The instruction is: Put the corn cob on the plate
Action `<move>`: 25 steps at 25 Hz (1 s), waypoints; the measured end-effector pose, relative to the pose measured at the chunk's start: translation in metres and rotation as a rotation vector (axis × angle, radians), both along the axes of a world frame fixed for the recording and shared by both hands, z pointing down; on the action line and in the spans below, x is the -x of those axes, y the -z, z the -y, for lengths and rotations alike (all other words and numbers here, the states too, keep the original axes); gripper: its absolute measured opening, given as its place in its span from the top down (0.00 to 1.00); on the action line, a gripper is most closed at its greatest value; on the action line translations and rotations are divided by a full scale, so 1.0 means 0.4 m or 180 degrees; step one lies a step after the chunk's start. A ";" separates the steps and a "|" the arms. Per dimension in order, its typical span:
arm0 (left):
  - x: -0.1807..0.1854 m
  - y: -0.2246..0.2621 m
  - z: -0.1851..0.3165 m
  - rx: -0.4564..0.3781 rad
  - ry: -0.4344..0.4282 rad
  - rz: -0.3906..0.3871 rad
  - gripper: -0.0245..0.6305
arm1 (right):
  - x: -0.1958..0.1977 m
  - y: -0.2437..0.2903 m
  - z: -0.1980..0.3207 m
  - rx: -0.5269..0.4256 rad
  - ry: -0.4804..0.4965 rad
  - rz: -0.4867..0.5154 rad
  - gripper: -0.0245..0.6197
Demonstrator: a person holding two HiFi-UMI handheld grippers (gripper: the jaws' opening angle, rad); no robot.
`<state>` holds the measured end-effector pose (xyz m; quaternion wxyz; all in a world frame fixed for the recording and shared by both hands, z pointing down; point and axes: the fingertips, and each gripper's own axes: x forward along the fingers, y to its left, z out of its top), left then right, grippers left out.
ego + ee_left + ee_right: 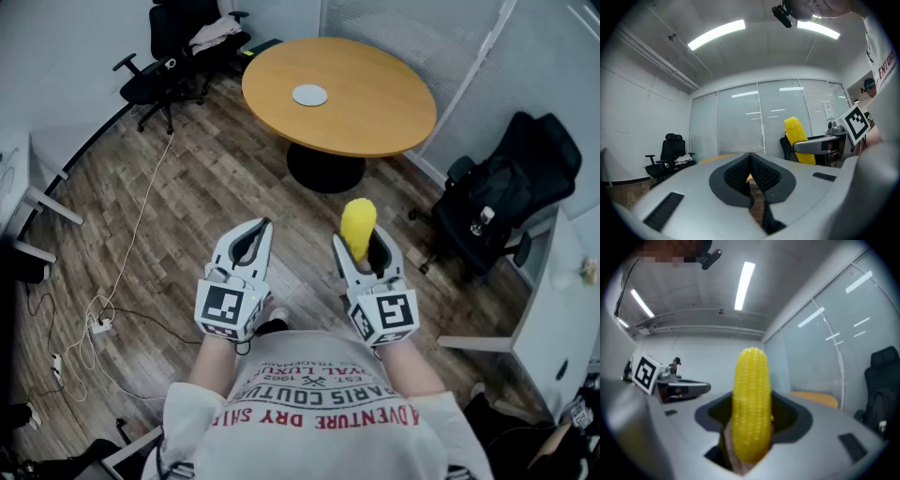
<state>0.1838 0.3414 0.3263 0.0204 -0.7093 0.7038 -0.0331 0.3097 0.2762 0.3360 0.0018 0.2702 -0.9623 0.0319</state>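
Note:
A yellow corn cob [357, 228] stands upright between the jaws of my right gripper [361, 246], which is shut on its lower part. In the right gripper view the corn cob [751, 404] fills the middle and hides the pads behind it. My left gripper [260, 232] is level beside the right one, shut with nothing in it; its ribbed pads [740, 172] meet. From the left gripper view the corn cob [796, 135] shows at the right. A small grey plate [309, 95] lies on the round wooden table [375, 108], well ahead of both grippers.
Black office chairs stand at the far left [173, 52] and at the right [502, 202] of the table. A cable and power strip [98, 323] lie on the wood floor at the left. White desks [553, 319] border both sides. Glass walls with blinds close the room.

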 end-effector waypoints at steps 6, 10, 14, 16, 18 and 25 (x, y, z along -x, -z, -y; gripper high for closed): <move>0.009 -0.009 0.012 0.0000 -0.0041 -0.0041 0.91 | 0.011 -0.012 0.011 0.0086 -0.0015 0.0055 0.55; 0.028 -0.011 0.016 -0.0005 -0.0086 -0.0061 0.91 | 0.028 -0.010 0.016 0.0169 -0.0051 0.0092 0.55; 0.072 -0.008 0.035 0.0018 -0.0109 -0.0125 0.91 | 0.067 -0.015 0.032 0.0188 -0.0111 0.0063 0.55; 0.105 -0.007 0.046 0.0004 -0.0152 -0.0121 0.91 | 0.098 -0.018 0.043 0.0221 -0.0141 0.0058 0.55; 0.142 -0.009 0.051 -0.0005 -0.0193 -0.0132 0.91 | 0.132 -0.022 0.050 0.0240 -0.0171 0.0051 0.55; 0.271 -0.015 0.074 -0.0047 -0.0261 -0.0170 0.91 | 0.249 -0.020 0.073 0.0168 -0.0276 0.0055 0.55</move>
